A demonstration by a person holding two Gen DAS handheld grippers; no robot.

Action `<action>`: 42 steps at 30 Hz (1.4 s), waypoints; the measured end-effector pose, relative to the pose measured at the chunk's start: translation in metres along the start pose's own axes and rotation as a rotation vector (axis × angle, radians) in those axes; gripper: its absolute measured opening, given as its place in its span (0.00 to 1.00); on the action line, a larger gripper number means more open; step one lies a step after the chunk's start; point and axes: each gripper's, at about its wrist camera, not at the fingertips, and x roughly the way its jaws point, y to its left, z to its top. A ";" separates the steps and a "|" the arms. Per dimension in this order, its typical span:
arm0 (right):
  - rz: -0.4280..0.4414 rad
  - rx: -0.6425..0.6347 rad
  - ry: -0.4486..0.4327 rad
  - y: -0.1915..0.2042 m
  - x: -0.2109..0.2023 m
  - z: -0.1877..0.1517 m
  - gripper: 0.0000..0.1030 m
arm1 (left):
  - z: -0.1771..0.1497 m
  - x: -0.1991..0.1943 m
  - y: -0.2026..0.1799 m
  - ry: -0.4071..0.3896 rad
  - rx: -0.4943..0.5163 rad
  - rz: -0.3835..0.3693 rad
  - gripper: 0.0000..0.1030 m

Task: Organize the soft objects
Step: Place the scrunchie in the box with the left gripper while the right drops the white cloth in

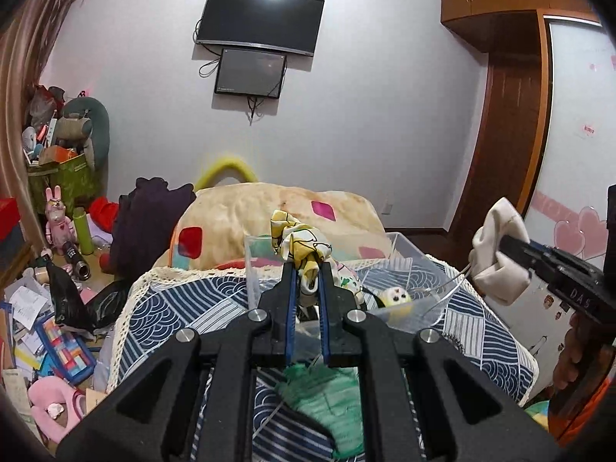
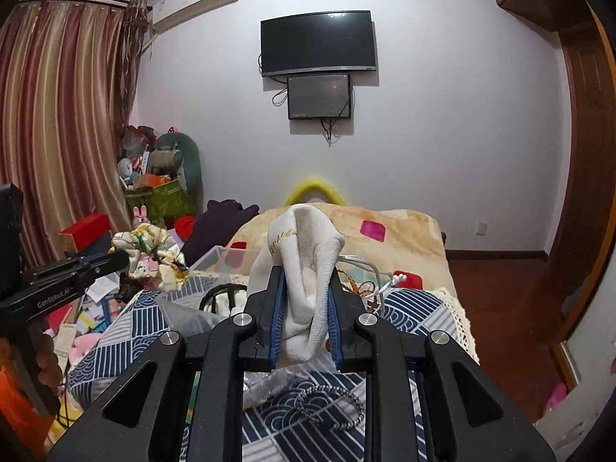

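— Black linkage arms fill the bottom of each view. What sits beyond them?

— Biggest first: the bed (image 1: pixel 481 331), under a navy-and-white wave-pattern quilt, with a beige blanket (image 1: pixel 277 211) bearing pink and red patches heaped at its far end. On the quilt stands a clear plastic bin (image 1: pixel 408 254).

— And the claws?

— Both are lifted above the quilt. The left claw (image 1: pixel 308 273) is clenched on a yellow-and-white patterned cloth (image 1: pixel 300 242), which bunches up above the blue pads in front of the bin. The right claw (image 2: pixel 306 292) is clamped on a white sock (image 2: pixel 304 254) with gold lettering near its cuff; the sock folds over the fingertips and hangs between the pads.

— Anything smaller?

— A green knitted piece (image 1: pixel 327 396) lies on the quilt under the left claw. A small yellow plush toy (image 1: pixel 398 298) rests in the bin's near corner. A beaded ring (image 2: pixel 331 404) lies on the quilt below the right claw.
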 end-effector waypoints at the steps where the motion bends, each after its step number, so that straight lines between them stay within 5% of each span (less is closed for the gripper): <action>1: 0.002 0.000 0.002 0.001 0.001 -0.001 0.17 | 0.001 0.002 0.000 0.000 -0.002 -0.002 0.09; 12: 0.007 0.005 0.022 0.000 0.035 0.008 0.17 | 0.005 0.041 -0.005 0.033 -0.025 -0.055 0.09; 25: -0.027 -0.048 0.087 0.011 0.071 0.009 0.17 | -0.024 0.110 0.007 0.217 -0.045 -0.029 0.09; 34: -0.034 -0.087 0.199 0.016 0.104 -0.006 0.17 | -0.027 0.111 -0.003 0.220 0.013 0.000 0.10; 42: -0.034 -0.106 0.249 0.015 0.112 -0.009 0.20 | -0.028 0.103 -0.008 0.213 0.045 0.023 0.21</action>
